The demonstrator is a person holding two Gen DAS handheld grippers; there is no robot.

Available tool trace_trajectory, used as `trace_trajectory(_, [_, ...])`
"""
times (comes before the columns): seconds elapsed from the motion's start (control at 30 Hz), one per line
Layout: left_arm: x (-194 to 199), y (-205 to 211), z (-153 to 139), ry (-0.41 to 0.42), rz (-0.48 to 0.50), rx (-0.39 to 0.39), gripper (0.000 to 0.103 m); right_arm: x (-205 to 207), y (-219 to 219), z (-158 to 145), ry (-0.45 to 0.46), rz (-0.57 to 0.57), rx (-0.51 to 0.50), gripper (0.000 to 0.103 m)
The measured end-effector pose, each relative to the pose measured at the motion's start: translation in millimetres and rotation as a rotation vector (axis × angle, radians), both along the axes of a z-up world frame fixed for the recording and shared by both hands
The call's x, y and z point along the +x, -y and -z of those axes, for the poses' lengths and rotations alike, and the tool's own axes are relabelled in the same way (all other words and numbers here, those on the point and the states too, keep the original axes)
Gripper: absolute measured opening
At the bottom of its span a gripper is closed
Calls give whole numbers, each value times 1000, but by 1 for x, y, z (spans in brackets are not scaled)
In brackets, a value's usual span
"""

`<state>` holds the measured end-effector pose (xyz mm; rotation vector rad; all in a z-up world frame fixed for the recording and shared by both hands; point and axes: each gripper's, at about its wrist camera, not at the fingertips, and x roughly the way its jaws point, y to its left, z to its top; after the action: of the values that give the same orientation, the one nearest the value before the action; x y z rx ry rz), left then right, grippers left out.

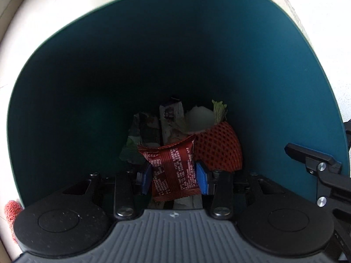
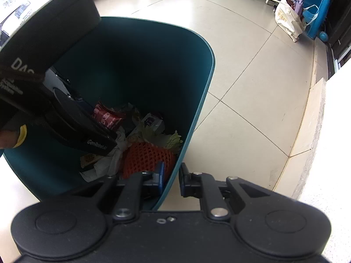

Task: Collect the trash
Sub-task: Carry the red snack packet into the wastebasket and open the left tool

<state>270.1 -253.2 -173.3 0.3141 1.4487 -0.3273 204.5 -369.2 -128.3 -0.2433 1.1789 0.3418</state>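
A tiled floor [image 2: 252,70] carries a tall teal bin [image 2: 136,50], whose open mouth fills both wrist views. Against the far wall stands a blue plastic stool [image 2: 313,2] with a cream shopping bag [image 2: 287,19] leaning at its foot, well apart from the bin.

Inside the bin, rubbish lies heaped on the bottom: an orange foam fruit net [image 1: 219,146] against the near wall, pale cabbage leaves [image 1: 201,116] beside it, crumpled white tissue [image 2: 116,155] and several printed snack wrappers [image 1: 171,116].

The left tongs [image 1: 173,176] reach straight down into the bin, their blue pads clenched on a dark red snack wrapper [image 1: 173,166], which hangs between them just above the heap. A person's hand [image 2: 8,138], with a yellow band at the wrist, grips that tool at the bin's left edge.

The right tongs [image 2: 171,176] straddle the bin's near rim, one blue pad inside and the other outside the wall, the wall pinched between them so that they hold the bin by its edge
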Motion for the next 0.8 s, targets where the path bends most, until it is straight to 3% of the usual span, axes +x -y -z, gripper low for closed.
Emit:
trace_trajectory(0.1, [0,3,6,4,16,47,42,1,1,-1,-3,4,6,13])
trace_trajectory(0.23, [2,7,14,-16,14,49,46,1,1,-1,-4,8,9,13])
trace_trajectory(0.3, [2,4,12,-10,11,37,59,2,3,-2,-11,18,19,15])
trace_trajectory(0.4, [-2,3,8,9,19,12,61,3,6,-3,-15,29,29,17])
trace_trajectory(0.63, [-21,-12,-22,91,11,-44,61,-4,7,-25,17,39,33,23])
trace_trajectory(0.8, [-45,-32,-57,172,-2,-100,61,-24,-1,-52,84,44,11,34])
